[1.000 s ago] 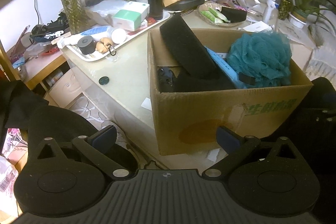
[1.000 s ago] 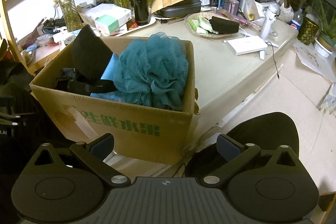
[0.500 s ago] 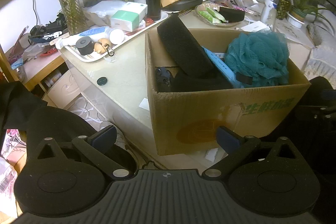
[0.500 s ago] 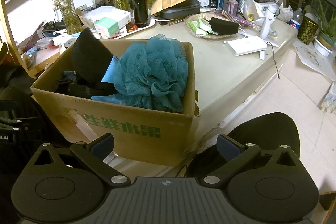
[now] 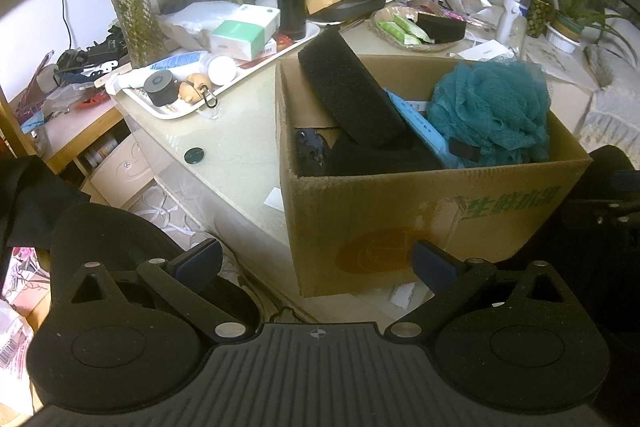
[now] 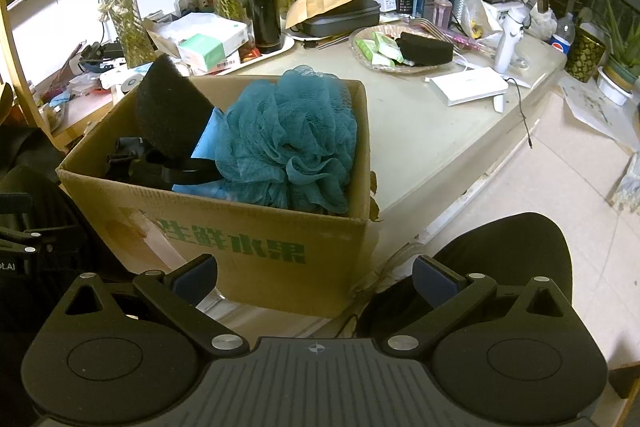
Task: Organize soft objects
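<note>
the cardboard box [image 6: 248, 227] carries green chinese characters printed on its front wall, reading 生鲜水果 in the right wrist view; the same green print shows on the box's side in the left wrist view, blurred there. at the far right of the table a bottle [image 6: 562, 37] bears the round red, white and blue pepsi emblem with the word pepsi on its blue label. at the left edge of the right wrist view, white letters ending in ".ai" stand on a black device [image 6: 12, 255]; the start is cut off. print on the small packages at the back of the table is too small to read.
</note>
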A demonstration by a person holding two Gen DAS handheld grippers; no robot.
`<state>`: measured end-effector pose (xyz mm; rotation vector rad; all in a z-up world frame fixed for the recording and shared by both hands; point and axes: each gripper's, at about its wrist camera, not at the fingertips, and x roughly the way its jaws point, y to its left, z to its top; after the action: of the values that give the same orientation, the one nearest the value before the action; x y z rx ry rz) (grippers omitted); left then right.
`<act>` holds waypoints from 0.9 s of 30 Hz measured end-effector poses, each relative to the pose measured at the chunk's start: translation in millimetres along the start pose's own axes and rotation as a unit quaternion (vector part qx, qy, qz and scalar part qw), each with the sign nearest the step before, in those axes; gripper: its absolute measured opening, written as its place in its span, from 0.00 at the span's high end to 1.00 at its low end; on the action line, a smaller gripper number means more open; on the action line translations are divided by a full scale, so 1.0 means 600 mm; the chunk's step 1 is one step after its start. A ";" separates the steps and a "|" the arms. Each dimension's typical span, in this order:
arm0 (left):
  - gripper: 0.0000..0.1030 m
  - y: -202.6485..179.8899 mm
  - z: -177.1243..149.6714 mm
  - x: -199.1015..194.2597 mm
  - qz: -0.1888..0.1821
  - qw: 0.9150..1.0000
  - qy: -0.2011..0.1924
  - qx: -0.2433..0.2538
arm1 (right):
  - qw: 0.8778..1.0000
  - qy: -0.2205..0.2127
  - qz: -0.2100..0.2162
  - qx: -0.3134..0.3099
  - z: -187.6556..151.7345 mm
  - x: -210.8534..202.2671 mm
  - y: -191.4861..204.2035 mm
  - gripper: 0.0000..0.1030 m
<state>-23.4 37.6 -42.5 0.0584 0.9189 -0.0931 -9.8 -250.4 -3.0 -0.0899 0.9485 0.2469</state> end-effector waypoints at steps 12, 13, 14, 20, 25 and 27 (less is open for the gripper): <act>0.00 -0.005 0.000 -0.002 0.001 1.000 -0.002 0.003 | 1.000 0.000 0.001 0.002 0.000 0.000 -0.003 0.00; 0.00 -0.005 0.000 -0.002 0.001 1.000 -0.002 0.003 | 1.000 -0.001 0.001 0.002 0.000 0.000 -0.003 0.00; 0.00 -0.005 0.000 -0.002 0.001 1.000 -0.002 0.003 | 1.000 -0.001 0.001 0.002 0.000 0.000 -0.003 0.00; 0.00 -0.004 0.002 -0.003 0.001 1.000 -0.003 0.001 | 1.000 -0.002 0.001 0.004 0.001 0.000 -0.006 0.00; 0.00 -0.003 0.003 -0.003 0.002 1.000 -0.002 0.000 | 1.000 -0.003 0.001 0.006 0.001 -0.001 -0.007 0.00; 0.00 -0.003 0.003 -0.002 0.002 1.000 -0.001 0.000 | 1.000 -0.003 0.001 0.006 0.001 -0.001 -0.007 0.00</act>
<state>-22.8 36.0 -40.1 0.0607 0.9165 -0.0894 -8.3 -254.4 -2.4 -0.0776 0.9437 0.2437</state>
